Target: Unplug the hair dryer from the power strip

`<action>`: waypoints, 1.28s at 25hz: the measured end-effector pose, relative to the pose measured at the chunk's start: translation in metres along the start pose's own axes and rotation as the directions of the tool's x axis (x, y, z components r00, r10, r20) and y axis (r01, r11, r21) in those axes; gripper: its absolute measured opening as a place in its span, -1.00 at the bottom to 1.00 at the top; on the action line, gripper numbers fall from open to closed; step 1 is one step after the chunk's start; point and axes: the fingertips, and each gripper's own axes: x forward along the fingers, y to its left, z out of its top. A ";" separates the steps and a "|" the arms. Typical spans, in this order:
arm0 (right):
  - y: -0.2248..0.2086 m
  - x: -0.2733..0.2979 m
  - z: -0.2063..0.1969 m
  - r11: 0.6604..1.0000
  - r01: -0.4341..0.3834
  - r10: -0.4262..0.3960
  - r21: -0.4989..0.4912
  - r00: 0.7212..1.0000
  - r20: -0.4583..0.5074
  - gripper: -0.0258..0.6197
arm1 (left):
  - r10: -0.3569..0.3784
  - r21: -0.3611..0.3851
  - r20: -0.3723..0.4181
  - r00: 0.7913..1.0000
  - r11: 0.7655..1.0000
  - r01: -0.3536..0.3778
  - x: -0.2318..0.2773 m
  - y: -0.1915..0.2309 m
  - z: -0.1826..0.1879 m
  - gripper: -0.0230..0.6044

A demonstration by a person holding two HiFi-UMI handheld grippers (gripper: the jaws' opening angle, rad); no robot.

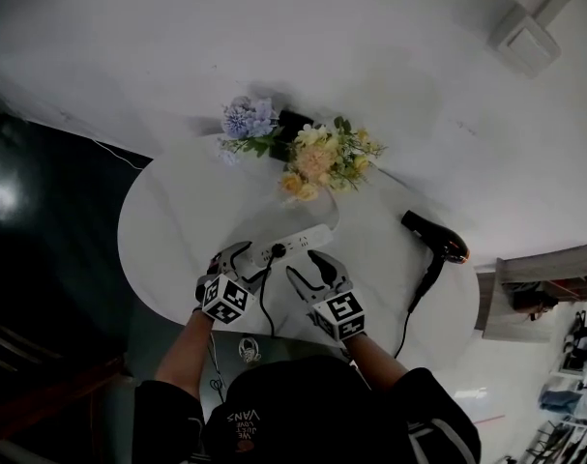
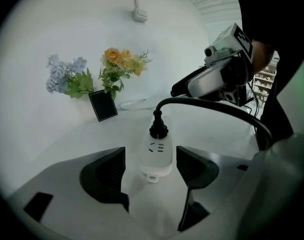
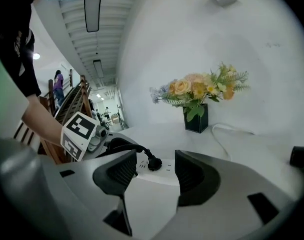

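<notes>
A white power strip (image 1: 295,244) lies on the round white table (image 1: 172,216), with the black plug (image 1: 278,250) standing in it near its front end. The plug's cord runs over the table's front edge and round to the black hair dryer (image 1: 436,236) at the right. My left gripper (image 1: 243,262) is open, its jaws either side of the strip's end (image 2: 157,156), just short of the plug (image 2: 158,129). My right gripper (image 1: 308,267) is open too and faces the plug (image 3: 153,164) from the other side, with nothing between its pads. Neither gripper touches the plug.
A black vase (image 1: 291,124) with blue and yellow flowers (image 1: 312,158) stands at the back of the table, behind the strip. The strip's white lead (image 3: 227,134) curls past the vase. The hair dryer's cord (image 2: 217,109) arches in front of my left gripper.
</notes>
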 end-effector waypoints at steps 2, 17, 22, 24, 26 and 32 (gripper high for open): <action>0.001 0.009 -0.002 1.000 -0.017 0.017 -0.016 1.000 -0.014 -0.24 | -0.014 -0.001 -0.004 1.000 1.000 0.014 0.003 0.000 -0.001 0.10; 0.007 0.056 -0.018 0.993 -0.083 0.076 -0.083 0.994 -0.076 -0.24 | -0.057 0.029 -0.044 0.997 0.998 0.059 0.018 -0.002 -0.011 -0.02; 0.010 0.066 -0.019 0.981 -0.084 0.073 -0.177 0.995 -0.072 -0.36 | -0.064 0.026 -0.034 0.997 0.998 0.065 0.019 -0.002 -0.013 -0.05; 0.009 0.069 -0.021 0.980 -0.083 0.071 -0.180 0.995 -0.072 -0.44 | -0.069 0.027 -0.029 0.997 0.997 0.070 0.020 -0.002 -0.013 -0.05; 0.008 0.072 -0.023 0.980 -0.081 0.069 -0.180 0.995 -0.075 -0.45 | -0.073 0.025 -0.025 0.997 0.997 0.073 0.021 -0.002 -0.013 -0.05; 0.004 0.074 -0.023 0.979 -0.050 0.039 -0.198 0.997 -0.061 -0.60 | -0.087 0.019 -0.013 0.996 0.996 0.087 0.021 -0.001 -0.013 -0.05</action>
